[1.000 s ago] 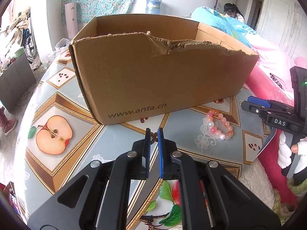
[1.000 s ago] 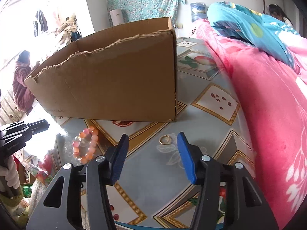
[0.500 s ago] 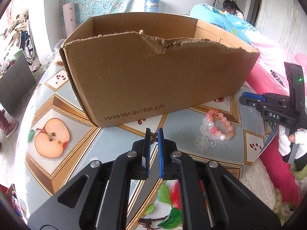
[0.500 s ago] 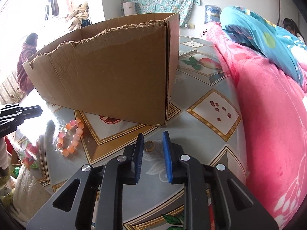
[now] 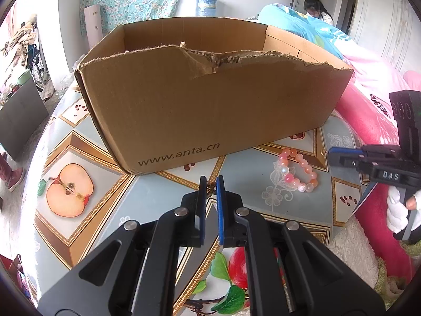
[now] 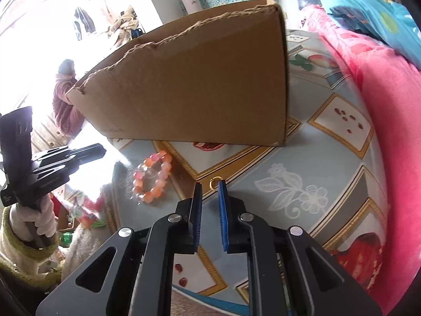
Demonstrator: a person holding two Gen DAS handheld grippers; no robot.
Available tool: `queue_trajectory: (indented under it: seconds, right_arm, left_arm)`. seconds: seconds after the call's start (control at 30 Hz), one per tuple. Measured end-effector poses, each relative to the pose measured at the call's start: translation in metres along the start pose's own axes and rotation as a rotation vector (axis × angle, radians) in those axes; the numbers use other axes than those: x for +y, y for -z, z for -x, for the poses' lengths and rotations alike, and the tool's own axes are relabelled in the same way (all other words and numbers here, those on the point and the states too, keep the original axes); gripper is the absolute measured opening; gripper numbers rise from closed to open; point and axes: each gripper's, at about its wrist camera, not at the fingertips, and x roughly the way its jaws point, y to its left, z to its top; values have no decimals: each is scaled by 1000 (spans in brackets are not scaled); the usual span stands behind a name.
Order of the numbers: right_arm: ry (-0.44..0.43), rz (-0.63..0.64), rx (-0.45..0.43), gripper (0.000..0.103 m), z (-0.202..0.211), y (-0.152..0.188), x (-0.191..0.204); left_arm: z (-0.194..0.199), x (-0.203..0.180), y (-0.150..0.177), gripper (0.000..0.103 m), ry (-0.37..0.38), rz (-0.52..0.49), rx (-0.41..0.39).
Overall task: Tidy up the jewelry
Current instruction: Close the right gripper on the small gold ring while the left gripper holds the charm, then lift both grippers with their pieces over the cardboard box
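Observation:
An open brown cardboard box (image 5: 210,110) marked www.anta.cn stands on the fruit-patterned table; it also shows in the right wrist view (image 6: 200,89). A pink and orange bead bracelet (image 5: 297,169) lies on the table by the box's right front; it shows in the right wrist view (image 6: 152,179) too. My left gripper (image 5: 210,184) is shut on a small bronze ornament (image 5: 210,187), lifted a little over the table before the box. My right gripper (image 6: 210,187) is shut on a small gold ring (image 6: 215,181), raised above the table. It appears in the left wrist view (image 5: 334,154) at the right.
The round table (image 5: 147,200) has a glossy cloth with apple pictures. A pink bed cover (image 6: 389,137) lies close on the right. A person (image 5: 315,10) sits at the back of the room. Another person (image 6: 65,94) stands far left.
My right gripper closed on the gold ring and lifted it. My left gripper rose a little with the ornament, so more of the box's inside shows.

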Motion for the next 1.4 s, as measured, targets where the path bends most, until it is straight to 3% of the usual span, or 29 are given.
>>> queue_trajectory:
  seconds: [0.4, 0.5, 0.57, 0.83, 1.4]
  right_arm:
    - [111, 135, 3, 13, 1, -3, 2]
    - [116, 119, 5, 15, -3, -9, 1]
    - [117, 95, -1, 24, -3, -11, 1]
    - [200, 18, -34, 25, -1, -2, 18]
    - [276, 46, -74, 22, -14, 0, 36]
  left_arm:
    - [1, 1, 0, 6, 3, 2, -1]
    - [1, 2, 1, 6, 2, 8, 1]
    - [2, 2, 1, 6, 2, 12, 3]
    - [1, 3, 1, 6, 1, 14, 5]
    - [1, 4, 2, 6, 13, 26, 5]
